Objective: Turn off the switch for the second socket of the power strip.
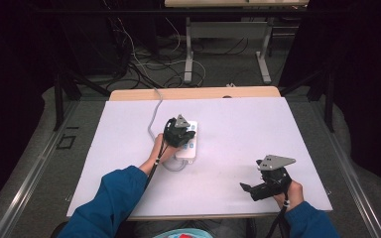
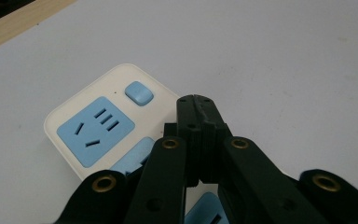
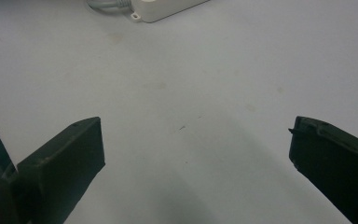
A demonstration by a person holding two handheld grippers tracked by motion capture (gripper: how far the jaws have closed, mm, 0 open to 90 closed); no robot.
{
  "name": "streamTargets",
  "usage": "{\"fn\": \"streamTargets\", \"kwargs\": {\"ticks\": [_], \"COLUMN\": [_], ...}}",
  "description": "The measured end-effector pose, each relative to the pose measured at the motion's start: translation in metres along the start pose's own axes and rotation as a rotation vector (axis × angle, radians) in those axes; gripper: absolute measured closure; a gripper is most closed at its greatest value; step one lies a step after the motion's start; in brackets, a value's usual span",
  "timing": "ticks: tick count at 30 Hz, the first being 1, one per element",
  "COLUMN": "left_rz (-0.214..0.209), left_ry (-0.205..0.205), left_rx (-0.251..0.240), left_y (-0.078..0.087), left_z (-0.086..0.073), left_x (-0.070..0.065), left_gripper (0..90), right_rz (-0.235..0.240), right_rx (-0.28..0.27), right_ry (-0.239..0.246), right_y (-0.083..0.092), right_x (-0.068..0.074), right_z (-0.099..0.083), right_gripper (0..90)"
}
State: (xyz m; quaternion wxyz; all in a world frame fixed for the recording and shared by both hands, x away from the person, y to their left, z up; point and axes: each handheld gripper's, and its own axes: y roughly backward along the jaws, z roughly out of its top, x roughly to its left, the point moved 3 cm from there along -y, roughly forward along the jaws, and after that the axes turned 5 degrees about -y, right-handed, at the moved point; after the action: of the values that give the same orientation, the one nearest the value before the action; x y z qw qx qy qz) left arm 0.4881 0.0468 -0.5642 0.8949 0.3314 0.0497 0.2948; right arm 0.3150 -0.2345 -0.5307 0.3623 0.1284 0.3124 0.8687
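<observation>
White board (image 1: pixel 238 144) covers the table in front of me, with dark floor and a tangle of cables beyond its far edge. Nearest to me, at the lower right of the high view, my right gripper (image 1: pixel 250 190) rests low over the bare board with its jaws spread wide apart and nothing between them; in the right gripper view the two black jaws stand at either side with only white surface between. Further in, left of centre, my left gripper (image 1: pixel 181 136) sits over the power strip (image 2: pixel 81 126), and in the left gripper view its jaws are pressed tight together, gripping nothing, their tips just above the strip's white casing beside the small blue button (image 2: pixel 139 93). A blue socket face (image 2: pixel 95 130) lies just left of the tips. The strip lies flat near the middle of the board, well apart from the right gripper, and its pale cord (image 1: pixel 155 111) runs away toward the far edge of the table.
</observation>
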Motion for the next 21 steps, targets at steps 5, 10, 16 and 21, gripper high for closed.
{"fn": "streamTargets", "kwargs": {"ticks": [5,10,16,21], "left_rz": [0.000,0.005,0.005,0.005], "left_ry": [0.000,-0.003,-0.001,-0.002], "left_rx": [0.001,0.000,0.000,-0.001], "left_y": [0.0001,-0.0001,0.0000,0.0000], "left_z": [0.0000,0.0002,0.0003,0.0004], "left_x": [-0.0001,-0.0006,-0.0006,-0.0013], "left_gripper": [90.0,90.0,90.0,90.0], "right_rz": [-0.004,-0.001,-0.001,-0.009], "right_rx": [-0.004,0.000,0.000,-0.004], "right_ry": [-0.003,-0.002,-0.002,-0.005], "right_y": [-0.0003,0.0001,0.0003,-0.0004], "right_x": [0.0003,0.0001,0.0003,0.0005], "right_z": [0.0000,-0.0001,-0.0001,0.0000], "right_gripper": [2.7,2.7,2.7,2.7]}}
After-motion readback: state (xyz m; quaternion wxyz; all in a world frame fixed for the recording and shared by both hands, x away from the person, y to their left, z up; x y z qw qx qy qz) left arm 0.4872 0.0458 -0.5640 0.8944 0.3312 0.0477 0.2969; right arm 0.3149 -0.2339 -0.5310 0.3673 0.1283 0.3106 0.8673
